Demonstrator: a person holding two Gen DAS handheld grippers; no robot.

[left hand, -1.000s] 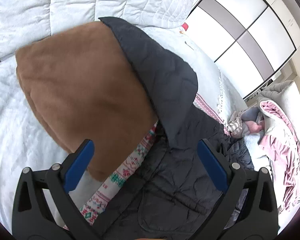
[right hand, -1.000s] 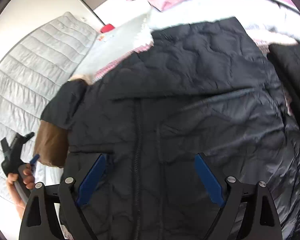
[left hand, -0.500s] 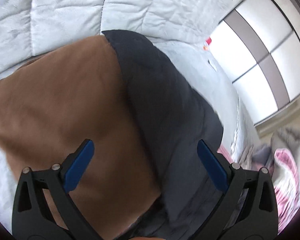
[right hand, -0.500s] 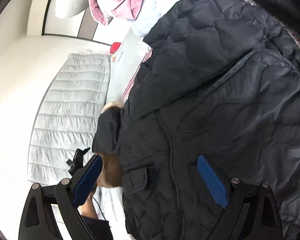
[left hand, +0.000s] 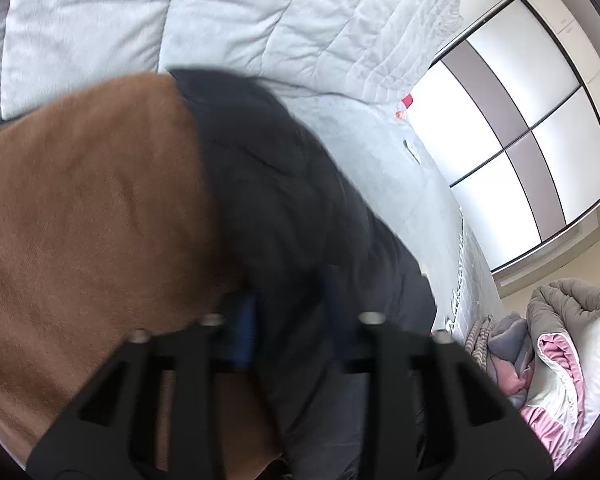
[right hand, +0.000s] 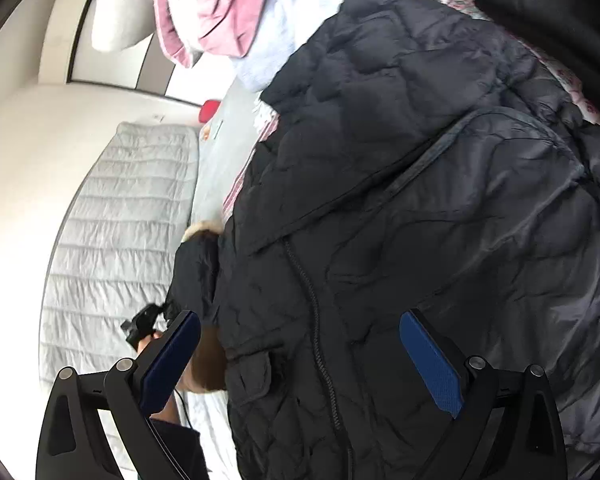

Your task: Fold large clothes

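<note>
The left gripper [left hand: 288,320] has gone from wide open to nearly shut and is closing, with the jacket [left hand: 300,208] sleeve's edge between its jaws at 6 o'clock; it has also drawn in close over the sleeve and brown garment [left hand: 88,208], which now fill its view. The right gripper [right hand: 300,360] has rolled, tipping the jacket's zip toward 12 o'clock, and its jaws have spread slightly wider.
</note>
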